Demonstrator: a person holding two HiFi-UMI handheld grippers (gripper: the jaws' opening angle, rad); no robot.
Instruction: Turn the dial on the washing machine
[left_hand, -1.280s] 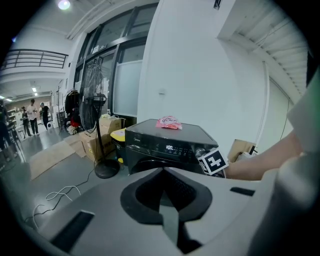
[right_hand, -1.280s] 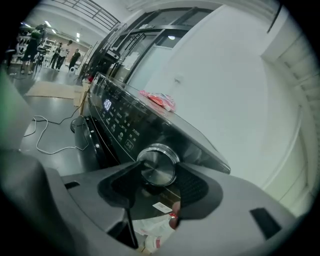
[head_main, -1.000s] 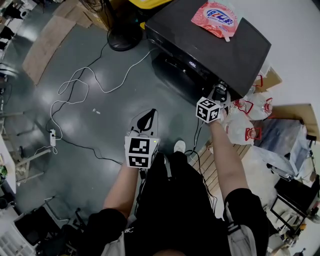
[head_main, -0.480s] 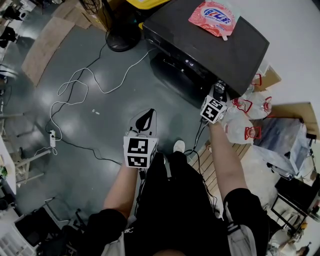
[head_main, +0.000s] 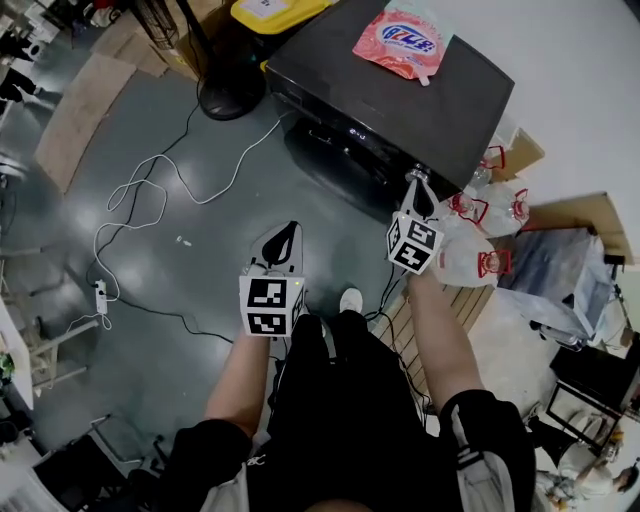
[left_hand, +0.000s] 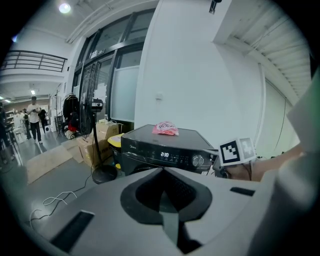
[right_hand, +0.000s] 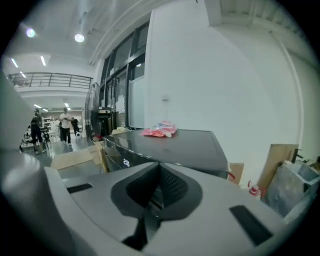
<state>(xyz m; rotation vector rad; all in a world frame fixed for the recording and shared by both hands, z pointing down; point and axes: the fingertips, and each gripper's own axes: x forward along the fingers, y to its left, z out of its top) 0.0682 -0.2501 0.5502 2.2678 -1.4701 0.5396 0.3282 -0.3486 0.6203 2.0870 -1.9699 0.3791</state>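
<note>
Grey polished concrete floor (head_main: 215, 215) fills the head view, with thin white cables (head_main: 150, 185) looping across it at 9 o'clock and flat brown cardboard sheets (head_main: 90, 90) at 10 o'clock. A black box-shaped washing machine (head_main: 400, 90) stands against the white wall at 1 o'clock, with a pink printed plastic pouch (head_main: 400, 42) lying on its lid. A yellow plastic bin (head_main: 270, 10) and the round black base of a floor fan (head_main: 228, 95) sit at the machine's 9 o'clock. White plastic bags with red handles (head_main: 470, 255) are heaped at its 5 o'clock.

The left gripper (head_main: 288, 232) hangs over bare floor with its jaws together and nothing between them. The right gripper (head_main: 416, 188) is at the machine's front near corner. Its jaws have just been closing, and they meet with nothing between them.

Only the left gripper view shows the round silver dial (left_hand: 198, 160), which sits on the front panel at 3 o'clock of the lit white display (left_hand: 164, 155) and just beside the right gripper's marker cube. The pictures do not show the gripper touching it. That view also takes in a long hall with a railed balcony (left_hand: 32, 60) and distant people (left_hand: 33, 117) at 9 o'clock. The right gripper view looks over the machine's lid instead and shows a brown board (right_hand: 280, 165) leaning on the wall at 3 o'clock.
</note>
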